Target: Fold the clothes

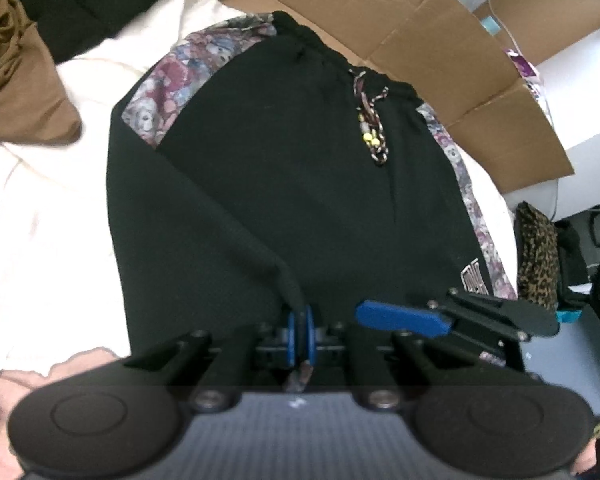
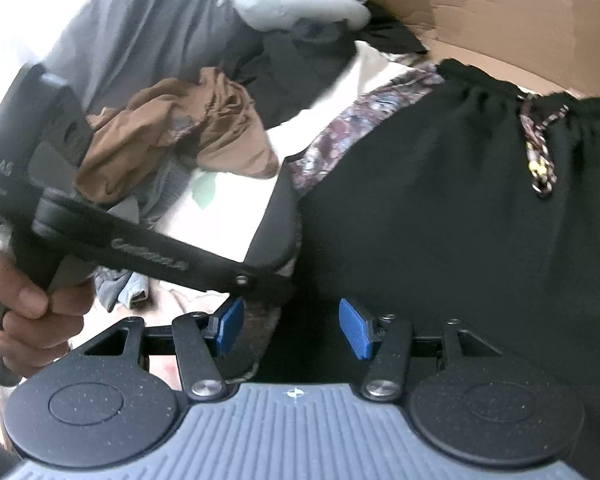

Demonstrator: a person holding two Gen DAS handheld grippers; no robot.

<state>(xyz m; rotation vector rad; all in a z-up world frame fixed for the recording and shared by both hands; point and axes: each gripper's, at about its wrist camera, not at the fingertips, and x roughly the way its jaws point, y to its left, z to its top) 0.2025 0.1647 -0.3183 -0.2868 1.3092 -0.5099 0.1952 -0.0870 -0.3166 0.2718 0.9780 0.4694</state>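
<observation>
Black sweatpants [image 1: 284, 168] with floral side stripes [image 1: 180, 80] and a patterned drawstring [image 1: 372, 128] lie flat on a white sheet [image 1: 40, 208], waistband at the far side. My left gripper [image 1: 300, 322] is shut on a raised ridge of the black fabric at the near edge. Just to its right lies one blue finger [image 1: 400, 320] of the right tool. In the right wrist view my right gripper [image 2: 292, 328] stands open over the sweatpants [image 2: 440, 220]; cloth lies between the pads untouched. A hand [image 2: 24, 304] holds the left tool's black body [image 2: 148, 248].
A crumpled brown garment [image 2: 180, 136] and dark and grey clothes [image 2: 300, 4] are heaped at the far left. Flattened cardboard [image 1: 420, 40] rises behind the waistband. A leopard-print item [image 1: 538, 252] stands off the right edge of the sheet.
</observation>
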